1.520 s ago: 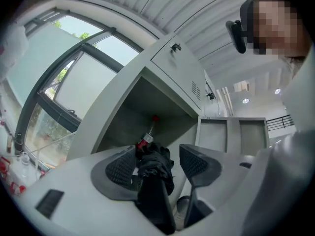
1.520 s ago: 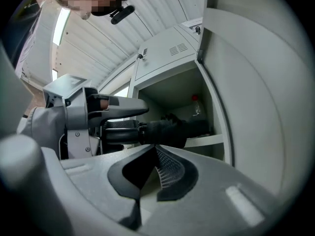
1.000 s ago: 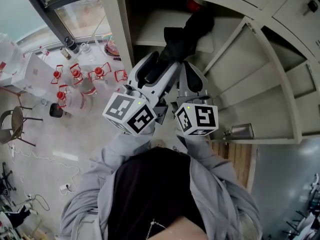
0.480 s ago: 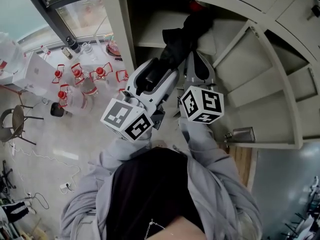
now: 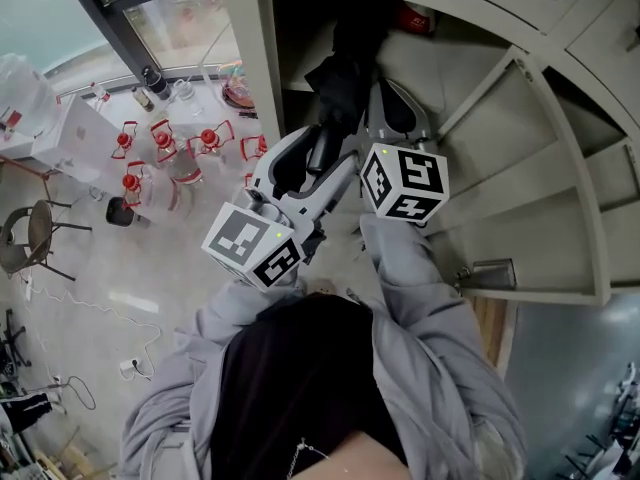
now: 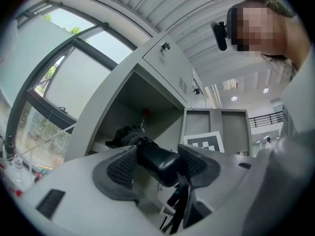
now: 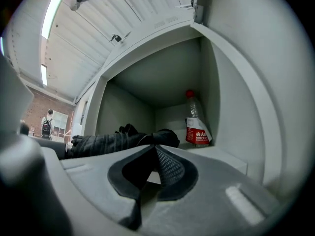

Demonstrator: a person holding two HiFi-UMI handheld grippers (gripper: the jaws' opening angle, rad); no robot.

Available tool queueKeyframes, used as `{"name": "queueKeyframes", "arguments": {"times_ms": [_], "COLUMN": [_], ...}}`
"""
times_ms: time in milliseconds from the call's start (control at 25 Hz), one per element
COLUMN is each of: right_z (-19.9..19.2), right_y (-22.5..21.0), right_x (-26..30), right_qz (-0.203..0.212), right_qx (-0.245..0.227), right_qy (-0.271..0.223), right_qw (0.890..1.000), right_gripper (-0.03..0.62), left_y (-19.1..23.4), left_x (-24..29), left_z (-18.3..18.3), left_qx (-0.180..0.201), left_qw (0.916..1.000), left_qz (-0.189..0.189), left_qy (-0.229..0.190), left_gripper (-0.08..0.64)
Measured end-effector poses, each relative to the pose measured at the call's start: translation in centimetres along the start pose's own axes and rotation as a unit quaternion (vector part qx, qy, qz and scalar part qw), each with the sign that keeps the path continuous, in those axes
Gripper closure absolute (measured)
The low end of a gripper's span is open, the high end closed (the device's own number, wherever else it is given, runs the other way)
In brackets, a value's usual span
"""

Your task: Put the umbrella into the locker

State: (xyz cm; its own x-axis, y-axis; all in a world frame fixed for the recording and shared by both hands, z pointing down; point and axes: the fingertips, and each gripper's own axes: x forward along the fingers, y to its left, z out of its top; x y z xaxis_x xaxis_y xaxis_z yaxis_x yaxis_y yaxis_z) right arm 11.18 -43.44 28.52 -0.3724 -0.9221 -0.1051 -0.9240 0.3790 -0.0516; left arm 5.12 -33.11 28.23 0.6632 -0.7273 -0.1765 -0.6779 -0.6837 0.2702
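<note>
We see the umbrella [image 5: 343, 73] as a folded black bundle of creased, pleated fabric with a smooth, rounded, glossy black handle. Its long axis runs from the centre of the head view up into the open compartment of the pale grey metal locker [image 5: 264, 78] at the top of the frame. The fabric end is already inside, lying nearly level on the shelf [image 7: 219, 157], and the handle end points back out toward us. The left hand-held gripper [image 6: 157, 151] is closing its jaws on that handle, with the dimpled dark rubber pads against both sides of it. The right hand-held gripper [image 7: 155, 149] is closed and empty, its mesh-textured pads meeting at the tips just beside the umbrella. At the back right of the compartment stands a clear plastic bottle [image 7: 196, 127] with a red cap and red label.
</note>
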Motion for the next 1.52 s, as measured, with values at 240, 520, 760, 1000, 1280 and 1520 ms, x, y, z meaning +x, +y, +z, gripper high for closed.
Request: {"name": "queueKeyframes", "arguments": {"times_ms": [240,520,760,1000,1280,1520], "right_z": [-0.3,-0.3,0.0,0.3,0.8,1.0], "right_y": [0.1,0.1,-1.0,-1.5,-0.6,-0.3], "right_x": [0.7,0.8,-1.5,-4.7,-6.6,-7.2], "right_qz": [-0.001,0.002,-0.008,-0.016,-0.011,-0.010], "right_qx": [0.002,0.008,0.005,-0.018,-0.058,-0.065], "right_qy": [0.005,0.003,0.001,-0.002,-0.006,-0.009], "right_qw": [1.000,1.000,1.000,1.000,0.998,0.998], "right_gripper": [0.591,0.591,0.589,0.591,0.589,0.590], "left_y": [-0.6,-0.4,0.3,2.2,3.8,5.1], "left_x": [-1.2,-0.7,2.3,5.0,7.9,9.5], "left_z": [0.0,0.3,0.5,0.2,0.1,0.0], "left_qx": [0.017,0.055,0.095,0.098,0.135,0.149], "left_qw": [0.9994,0.9983,0.9953,0.9946,0.9893,0.9862], "left_qz": [-0.028,-0.016,0.009,0.030,0.055,0.072], "left_qy": [-0.006,-0.008,-0.012,-0.016,-0.013,-0.004], "left_gripper": [0.304,0.304,0.304,0.305,0.308,0.309]}}
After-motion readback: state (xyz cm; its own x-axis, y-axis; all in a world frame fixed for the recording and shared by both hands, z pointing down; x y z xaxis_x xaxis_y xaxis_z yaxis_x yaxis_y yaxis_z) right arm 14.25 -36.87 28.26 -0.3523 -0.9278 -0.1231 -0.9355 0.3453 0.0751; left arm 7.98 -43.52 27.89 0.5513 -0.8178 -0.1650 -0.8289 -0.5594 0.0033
